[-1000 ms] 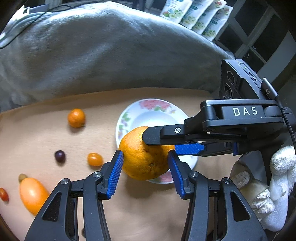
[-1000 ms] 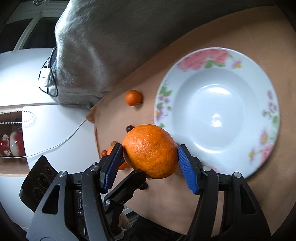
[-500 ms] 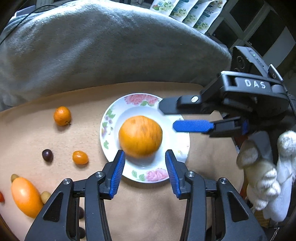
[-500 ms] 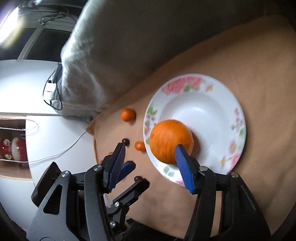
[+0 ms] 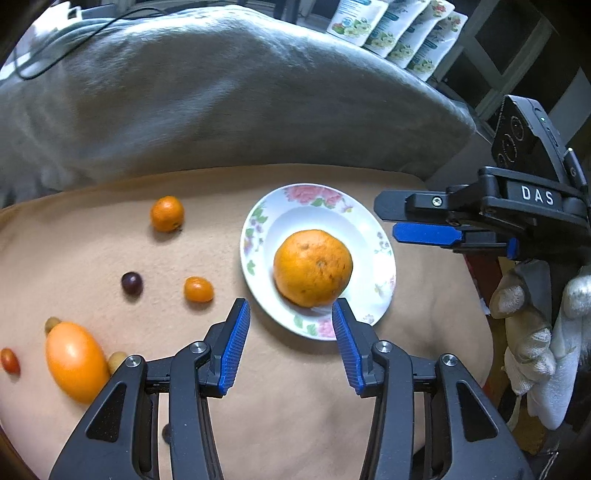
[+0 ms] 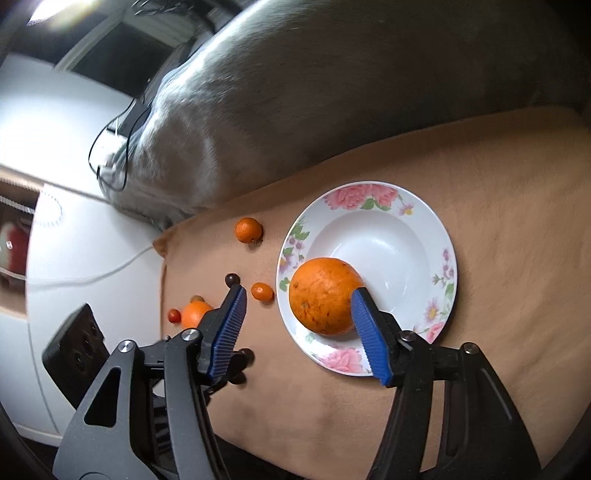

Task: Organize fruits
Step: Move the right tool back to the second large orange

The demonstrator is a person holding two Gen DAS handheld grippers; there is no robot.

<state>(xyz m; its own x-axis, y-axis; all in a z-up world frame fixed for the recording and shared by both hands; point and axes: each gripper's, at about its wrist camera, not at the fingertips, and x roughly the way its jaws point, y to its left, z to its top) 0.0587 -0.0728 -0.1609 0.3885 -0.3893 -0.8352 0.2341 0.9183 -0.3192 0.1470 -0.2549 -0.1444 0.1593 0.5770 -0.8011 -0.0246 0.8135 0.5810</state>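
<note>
Released since a second ago, the large round orange (image 6: 322, 295) now rests in the white floral-rimmed ceramic plate (image 6: 417, 206) — just ahead of both jaws. Right gripper (image 6: 299, 301) and left gripper (image 5: 291, 312) stand open, empty — their jaws have just been opening.

Tan cloth-covered surface (image 5: 280, 417) with a grey blanket (image 5: 221, 103) heaped at 12 o'clock, printed pouches (image 5: 402, 33) lined up at 1 o'clock before dark shelving (image 5: 517, 55), white furniture (image 6: 74, 236) with cables (image 6: 110, 162) at 9 o'clock, bright light (image 6: 55, 11) at 11 o'clock.

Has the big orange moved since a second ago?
Yes. The big orange went from between the right hand-held gripper jaws, above the cloth, down onto the floral plate; it now rests there, released.
</note>
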